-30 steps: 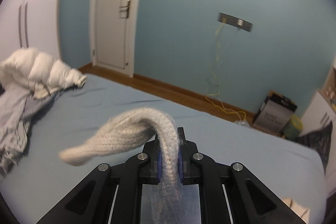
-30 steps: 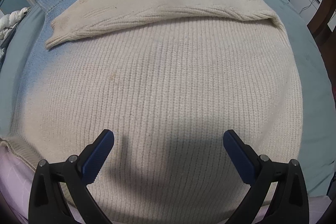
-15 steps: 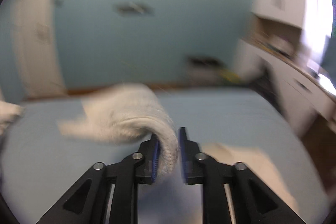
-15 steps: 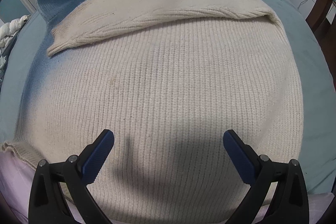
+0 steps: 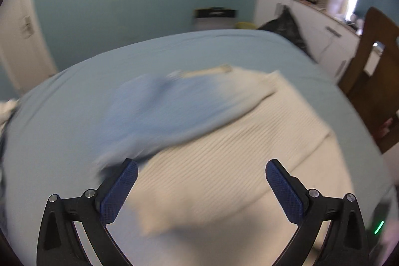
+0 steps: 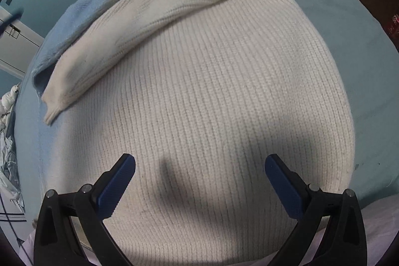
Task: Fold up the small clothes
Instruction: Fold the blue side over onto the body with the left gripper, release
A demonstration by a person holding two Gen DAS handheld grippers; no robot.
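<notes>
Left gripper (image 5: 201,187): jaws opening, spread wide, nothing between pads, pointing down at sweater (image 5: 224,166) on blue bed (image 5: 62,129); view blurred. Right gripper (image 6: 200,185): released, jaws wide, empty, hovering over near hem of cream sweater (image 6: 212,91). 1 sleeve (image 6: 119,41) folded across chest, cuff at left. White garment heap (image 6: 7,116) far left.

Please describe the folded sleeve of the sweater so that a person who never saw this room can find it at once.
Find the blue bed; the cream knitted sweater lies spread on it. The sleeve lies slanting across the sweater's upper part, its cuff toward the left edge. It is a narrow raised band on the broad flat body.
</notes>
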